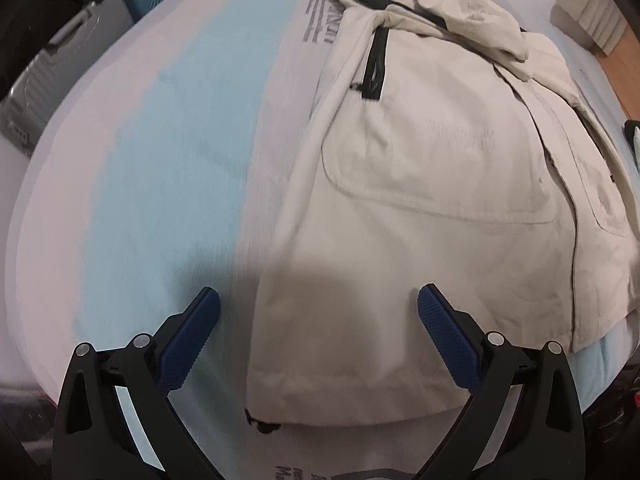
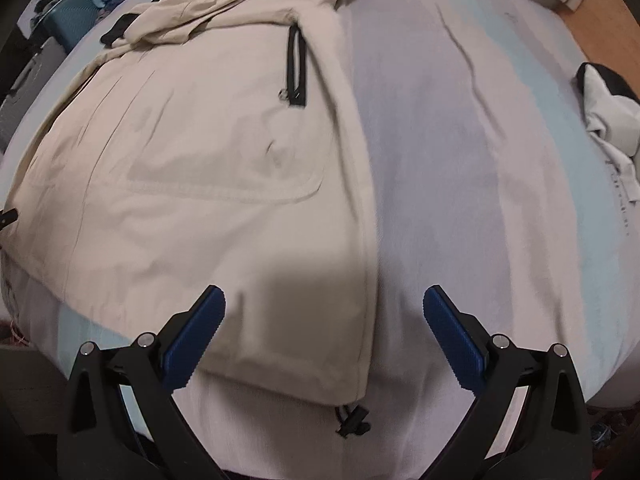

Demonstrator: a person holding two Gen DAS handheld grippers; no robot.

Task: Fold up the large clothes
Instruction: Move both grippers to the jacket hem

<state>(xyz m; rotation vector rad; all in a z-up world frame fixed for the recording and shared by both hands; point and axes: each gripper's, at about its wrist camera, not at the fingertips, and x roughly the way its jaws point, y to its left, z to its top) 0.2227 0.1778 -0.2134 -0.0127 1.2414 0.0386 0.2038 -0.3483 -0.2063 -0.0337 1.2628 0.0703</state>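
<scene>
**Desk editor:** What does the left wrist view show?

**Photographer:** A beige jacket (image 1: 420, 184) lies spread flat on a bed (image 1: 168, 152) covered in a white and pale blue striped sheet. The left gripper (image 1: 318, 304) hovers over the jacket's near hem corner, its blue-padded fingers (image 1: 192, 340) spread wide and holding nothing. One finger sits above the bare sheet, the other above the fabric. A black-trimmed chest zipper (image 1: 374, 64) runs down the jacket's upper part, and the hood (image 1: 452, 12) is bunched at the far end. A black drawcord toggle (image 1: 262, 424) pokes out at the hem. A grey suitcase (image 1: 52, 76) stands beside the bed at far left.

**Desk editor:** And the right wrist view?

**Photographer:** The same jacket (image 2: 192, 184) fills the left half of the frame. The right gripper (image 2: 324, 306) hangs over the opposite hem corner, fingers (image 2: 456, 344) wide apart and empty. The jacket's side edge runs between them. A black cord lock (image 2: 352, 420) dangles from the hem onto the sheet. Well apart, at the bed's right edge, lies a white and black garment (image 2: 608, 120), crumpled. The motion blur softens finer detail.
</scene>
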